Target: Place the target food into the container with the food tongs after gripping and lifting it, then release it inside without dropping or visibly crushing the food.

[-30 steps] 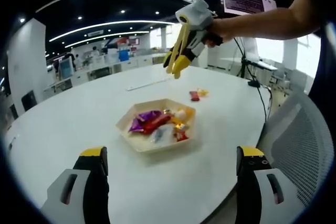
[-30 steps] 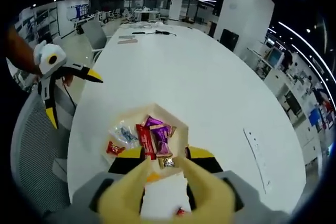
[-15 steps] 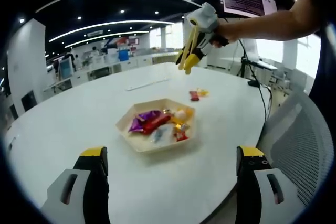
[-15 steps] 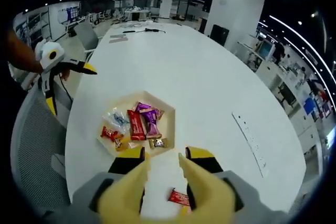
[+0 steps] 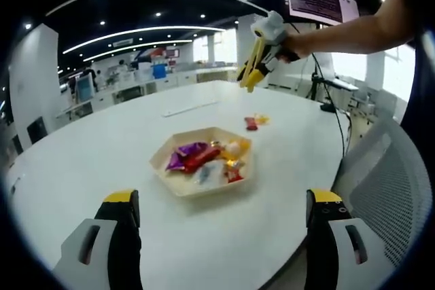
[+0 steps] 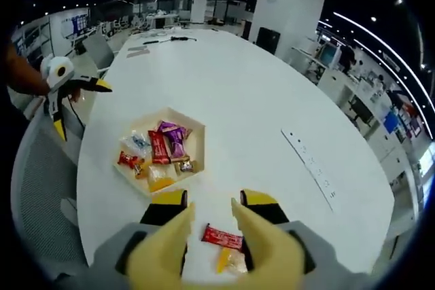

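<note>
A pale hexagonal tray (image 5: 175, 186) holding several wrapped candies sits mid-table. A red candy (image 5: 251, 124) and a yellow candy (image 5: 262, 119) lie loose on the table beyond it. My left gripper (image 5: 223, 198) is wide open and holds nothing, low at the near table edge. A hand holds my right gripper (image 5: 264, 44) in the air above the loose candies. My right gripper (image 6: 212, 200) is shut on yellow food tongs (image 6: 258, 242), whose tips stand apart. Between them show the red candy (image 6: 221, 237) and yellow candy (image 6: 229, 260). The tray (image 6: 198, 142) lies up and left.
The large white table (image 5: 102, 147) stretches far around the tray. A flat white socket strip (image 6: 309, 168) lies on it to one side. A grey mesh chair (image 5: 387, 174) stands at the table edge. Office desks fill the background.
My right gripper with the tongs has moved away from the tray to above the two loose candies, which now appear between the tong tips. The left gripper has stayed still.
</note>
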### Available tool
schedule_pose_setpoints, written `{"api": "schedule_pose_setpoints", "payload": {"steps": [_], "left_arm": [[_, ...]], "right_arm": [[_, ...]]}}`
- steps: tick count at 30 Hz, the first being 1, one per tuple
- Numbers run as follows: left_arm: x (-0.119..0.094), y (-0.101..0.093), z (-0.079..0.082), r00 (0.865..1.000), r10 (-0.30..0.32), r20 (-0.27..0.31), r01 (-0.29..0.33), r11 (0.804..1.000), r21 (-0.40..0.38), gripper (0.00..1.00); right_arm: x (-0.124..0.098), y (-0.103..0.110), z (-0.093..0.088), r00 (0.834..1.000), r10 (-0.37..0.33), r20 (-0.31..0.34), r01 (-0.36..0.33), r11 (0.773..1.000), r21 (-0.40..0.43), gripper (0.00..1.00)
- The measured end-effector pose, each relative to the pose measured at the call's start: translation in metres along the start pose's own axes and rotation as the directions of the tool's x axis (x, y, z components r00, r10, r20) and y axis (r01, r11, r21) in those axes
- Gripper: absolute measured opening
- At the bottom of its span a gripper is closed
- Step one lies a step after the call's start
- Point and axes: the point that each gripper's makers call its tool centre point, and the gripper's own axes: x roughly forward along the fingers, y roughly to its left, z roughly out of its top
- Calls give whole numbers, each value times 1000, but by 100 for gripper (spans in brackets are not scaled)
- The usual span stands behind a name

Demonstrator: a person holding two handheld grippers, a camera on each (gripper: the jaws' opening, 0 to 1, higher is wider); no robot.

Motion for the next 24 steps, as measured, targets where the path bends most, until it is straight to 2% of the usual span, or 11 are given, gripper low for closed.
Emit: {"api": "schedule_pose_setpoints", "payload": {"steps": [2, 5, 13, 24], "left_arm": [[0, 0, 0, 1000, 0, 1, 0, 1000, -1, 98], [0, 0, -1, 1000, -1, -2, 1, 1000, 0, 98], [2, -1, -4, 1000, -8, -20, 8, 1000, 3, 99], [3, -1, -7, 999, -6, -33, 6, 1000, -1, 99]], "right_arm": [[-2, 2, -1, 1000, 9, 17, -8, 1000, -23, 30], [-4, -1, -4, 1000, 7, 28, -7, 1000, -11, 30], [-9, -9, -12, 1000, 5, 22, -5, 1000, -11, 30], [-9, -17, -13, 999, -10, 51, 11, 1000, -9, 30]]}}
